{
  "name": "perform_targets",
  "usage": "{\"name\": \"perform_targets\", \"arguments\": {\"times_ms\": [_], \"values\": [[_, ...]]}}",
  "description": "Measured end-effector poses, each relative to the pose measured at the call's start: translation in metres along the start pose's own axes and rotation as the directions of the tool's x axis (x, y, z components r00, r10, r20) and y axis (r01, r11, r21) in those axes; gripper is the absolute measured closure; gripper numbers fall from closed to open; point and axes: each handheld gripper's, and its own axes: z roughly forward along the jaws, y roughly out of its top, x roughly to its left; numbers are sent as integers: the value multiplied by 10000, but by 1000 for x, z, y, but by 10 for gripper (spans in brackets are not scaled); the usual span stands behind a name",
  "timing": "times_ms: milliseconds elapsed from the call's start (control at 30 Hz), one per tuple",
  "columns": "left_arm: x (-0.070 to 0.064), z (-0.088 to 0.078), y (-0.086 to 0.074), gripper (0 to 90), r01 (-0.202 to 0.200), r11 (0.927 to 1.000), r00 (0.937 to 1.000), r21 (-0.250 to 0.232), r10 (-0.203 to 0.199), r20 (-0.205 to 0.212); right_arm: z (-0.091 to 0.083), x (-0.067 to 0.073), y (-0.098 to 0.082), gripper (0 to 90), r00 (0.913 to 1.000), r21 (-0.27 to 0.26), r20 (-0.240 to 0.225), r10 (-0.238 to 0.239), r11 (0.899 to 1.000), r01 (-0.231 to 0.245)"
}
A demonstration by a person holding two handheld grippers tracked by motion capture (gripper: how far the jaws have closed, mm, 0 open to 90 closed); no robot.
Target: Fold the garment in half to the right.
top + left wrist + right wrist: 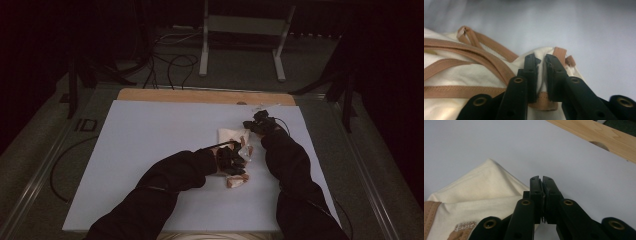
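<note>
A cream cotton garment with tan ribbon trim and straps lies bunched near the middle of the pale lavender foam-covered worktop, between the person's two black-sleeved forearms.

The left tongs pinch a fold of the cream cloth at a tan-trimmed edge; the jaws stand slightly apart with fabric caught between them, so the hold looks light. In the high view the left tongs sit over the near part of the bundle.

The right tongs are pressed together just beside the garment's plain cream corner; whether a thin edge of cloth sits between the pads cannot be told. In the high view the right tongs lie at the far end of the cloth, close to the bare wooden strip along the back.

The work in hand seems to be spreading or folding the piece. To do it well, the left grip should bite deeper on the hem, past the trim, before any pull. The two hands should then draw apart level and slowly, keeping the straps from tangling underneath.
</note>
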Motion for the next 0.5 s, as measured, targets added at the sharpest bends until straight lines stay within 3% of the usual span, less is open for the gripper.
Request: {"name": "perform_targets", "arguments": {"times_ms": [133, 267, 300, 367, 500], "values": [[-2, -1, 1, 647, 111, 9993, 9996, -359, -102, 246, 0, -2, -3, 769, 9997, 13, -5, 240, 9997, -240], [-6, -7, 2, 537, 150, 9983, 9998, -568, -143, 124, -3, -3, -3, 606, 9991, 241, -162, 403, 9989, -400], [-6, -7, 2, 523, 150, 9983, 9998, -568, -143, 124, -3, -3, -3, 606, 9991, 241, -162, 403, 9989, -400], [-9, -16, 0, 479, 260, 9963, 9997, -814, -256, 51, -5, -5, -2, 491, 9983, 276, -157, 563, 9981, -558], [-9, -25, -3, 408, 403, 9940, 9992, -1013, -405, -6, -7, -6, 1, 433, 9969, 195, -153, 768, 9969, -765]]}}
